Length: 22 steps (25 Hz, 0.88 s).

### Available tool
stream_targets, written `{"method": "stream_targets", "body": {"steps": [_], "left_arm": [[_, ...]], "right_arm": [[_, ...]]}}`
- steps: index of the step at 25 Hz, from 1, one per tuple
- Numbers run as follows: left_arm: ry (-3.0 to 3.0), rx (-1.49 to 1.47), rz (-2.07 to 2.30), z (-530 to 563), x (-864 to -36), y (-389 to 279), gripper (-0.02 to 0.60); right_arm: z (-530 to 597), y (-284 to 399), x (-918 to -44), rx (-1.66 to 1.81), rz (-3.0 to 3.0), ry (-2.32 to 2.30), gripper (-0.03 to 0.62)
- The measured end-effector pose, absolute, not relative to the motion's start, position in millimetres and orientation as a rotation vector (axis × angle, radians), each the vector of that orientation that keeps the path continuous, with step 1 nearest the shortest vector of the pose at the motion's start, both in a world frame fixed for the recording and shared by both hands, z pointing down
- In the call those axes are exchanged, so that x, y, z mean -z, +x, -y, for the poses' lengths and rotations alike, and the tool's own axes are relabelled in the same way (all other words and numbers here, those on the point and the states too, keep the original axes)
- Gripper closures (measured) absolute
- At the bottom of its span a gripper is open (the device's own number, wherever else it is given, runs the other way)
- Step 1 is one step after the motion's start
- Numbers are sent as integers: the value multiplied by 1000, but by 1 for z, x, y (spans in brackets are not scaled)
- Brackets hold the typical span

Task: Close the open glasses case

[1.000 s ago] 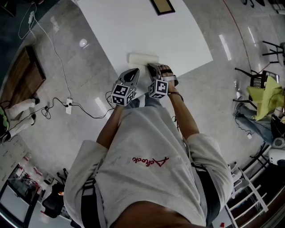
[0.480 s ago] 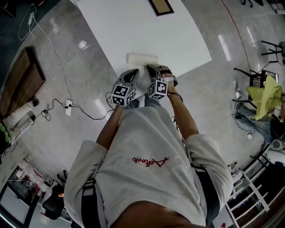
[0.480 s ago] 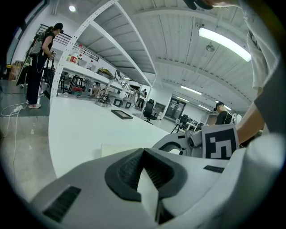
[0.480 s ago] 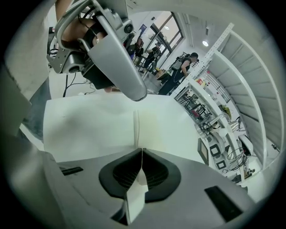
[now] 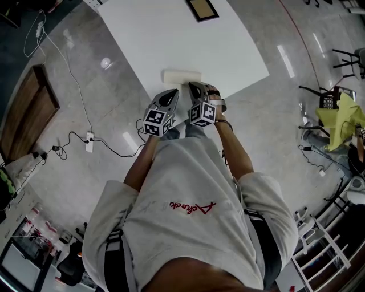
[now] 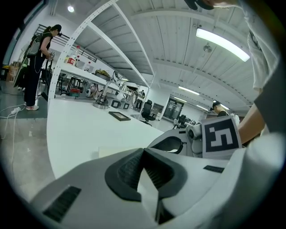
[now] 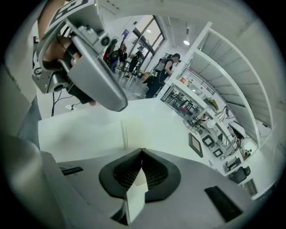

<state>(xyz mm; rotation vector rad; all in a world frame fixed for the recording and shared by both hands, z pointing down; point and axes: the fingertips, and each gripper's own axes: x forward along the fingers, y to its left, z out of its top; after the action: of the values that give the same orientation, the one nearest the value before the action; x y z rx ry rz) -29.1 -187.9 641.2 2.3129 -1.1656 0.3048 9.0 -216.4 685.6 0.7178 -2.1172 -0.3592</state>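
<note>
Case, upper centre on table; left gripper jaws together, empty; right gripper jaws just closed, empty; step: approach, likely; next: press lid down.

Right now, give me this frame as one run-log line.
glasses case: on white table, not gripped | left gripper: jaws shut, empty | right gripper: jaws just closed, shut, empty

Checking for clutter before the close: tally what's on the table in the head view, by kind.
Case: 1
Frame: 1
Total: 2 in that view
</note>
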Motion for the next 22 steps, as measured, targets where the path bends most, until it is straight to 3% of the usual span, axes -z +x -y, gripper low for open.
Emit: {"method": "stream_targets", "body": {"steps": [13, 22], "left_arm": [[2379, -276, 1158, 183, -623, -35, 557], [2435, -241, 1146, 173, -609, -44, 557]], "right_arm": [[241, 23, -603, -564, 2565, 1382, 568], [212, 11, -585, -508, 2615, 1408, 568]]}}
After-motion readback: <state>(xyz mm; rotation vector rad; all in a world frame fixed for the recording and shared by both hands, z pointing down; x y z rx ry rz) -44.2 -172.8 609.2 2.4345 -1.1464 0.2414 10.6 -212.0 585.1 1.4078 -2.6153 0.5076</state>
